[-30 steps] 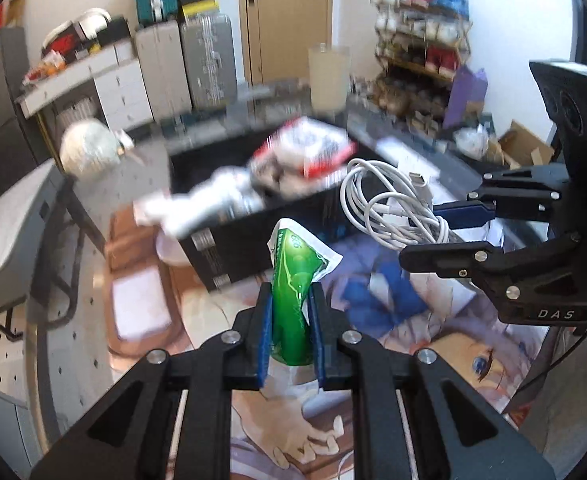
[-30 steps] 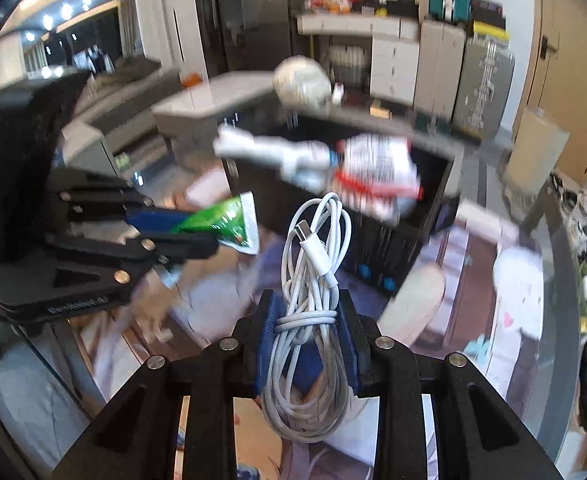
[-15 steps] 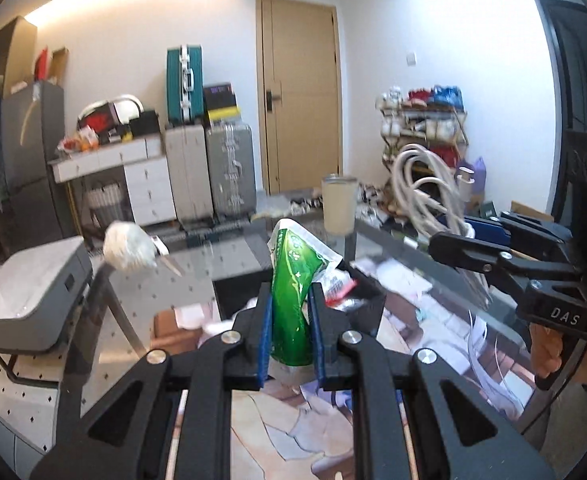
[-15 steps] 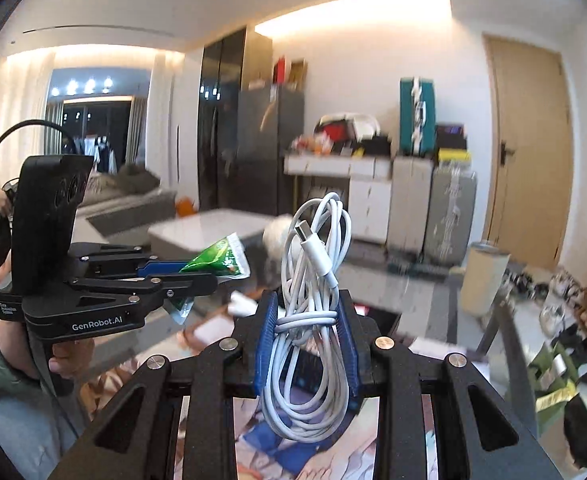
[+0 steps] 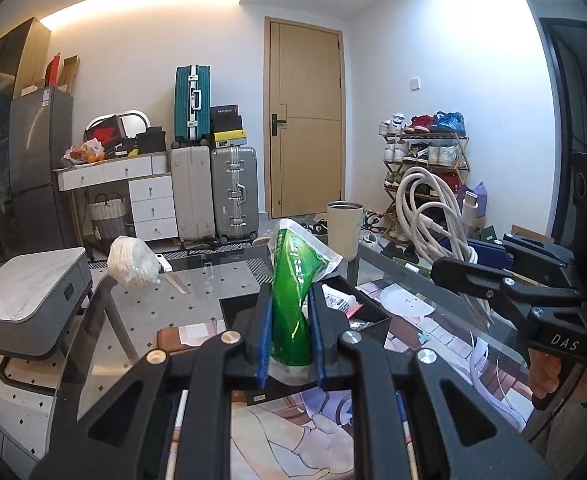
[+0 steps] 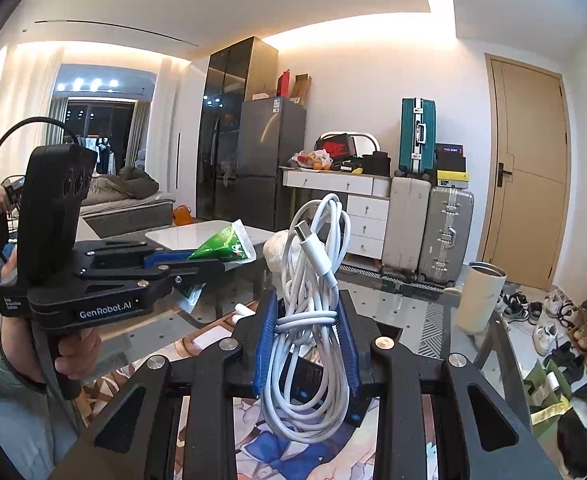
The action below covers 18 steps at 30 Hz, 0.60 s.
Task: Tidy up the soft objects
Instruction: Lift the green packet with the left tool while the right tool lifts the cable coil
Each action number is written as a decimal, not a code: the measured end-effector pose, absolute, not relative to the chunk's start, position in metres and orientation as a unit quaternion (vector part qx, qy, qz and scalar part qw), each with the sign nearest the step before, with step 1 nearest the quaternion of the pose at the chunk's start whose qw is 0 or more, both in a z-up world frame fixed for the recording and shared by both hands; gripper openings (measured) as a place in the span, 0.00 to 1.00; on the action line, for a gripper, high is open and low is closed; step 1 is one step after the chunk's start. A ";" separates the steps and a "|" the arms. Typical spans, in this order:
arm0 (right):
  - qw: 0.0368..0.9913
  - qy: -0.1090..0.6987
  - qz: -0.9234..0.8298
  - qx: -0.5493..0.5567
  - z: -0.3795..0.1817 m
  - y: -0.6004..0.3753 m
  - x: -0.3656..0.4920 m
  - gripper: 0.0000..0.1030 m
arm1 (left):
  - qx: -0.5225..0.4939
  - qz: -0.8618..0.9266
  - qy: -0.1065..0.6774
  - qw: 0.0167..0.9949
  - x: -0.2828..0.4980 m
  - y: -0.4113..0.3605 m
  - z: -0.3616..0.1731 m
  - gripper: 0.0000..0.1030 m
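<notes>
Left of box [image 5: 305, 312]: left gripper [image 5: 290, 334] clamped on green pouch [image 5: 293, 280], pouch upright, long axis vertical, held above box's near edge. Box seen ahead of and below pouch; left gripper judged nearer to it. Right of box: right gripper [image 6: 307, 344] clamped on cable coil [image 6: 313, 320], loops hung below pads, plug end up. Box interior mostly hidden behind pouch and fingers; contents partly seen, unclear.

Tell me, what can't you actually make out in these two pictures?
- Black box contents: left wrist view, hidden by the left gripper and its green pouch.
- Pouch print: too small.
- White cable lower loops: right wrist view, behind the right gripper.
- Tumbler contents: unseen.
</notes>
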State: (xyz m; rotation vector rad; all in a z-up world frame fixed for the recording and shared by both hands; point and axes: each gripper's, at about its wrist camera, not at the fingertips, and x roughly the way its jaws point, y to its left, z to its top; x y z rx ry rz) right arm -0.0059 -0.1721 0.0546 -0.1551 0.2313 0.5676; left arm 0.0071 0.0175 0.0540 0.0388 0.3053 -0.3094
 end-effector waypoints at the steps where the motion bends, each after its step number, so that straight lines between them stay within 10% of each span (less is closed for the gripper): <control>1: 0.951 0.110 0.277 -0.076 0.056 -0.172 -0.006 0.28 | 0.019 -0.154 0.150 0.976 0.006 0.017 0.054 0.14; 18: 0.956 0.093 0.272 -0.058 0.077 -0.157 0.033 0.28 | -0.029 -0.175 0.120 0.977 0.045 0.014 0.089 0.14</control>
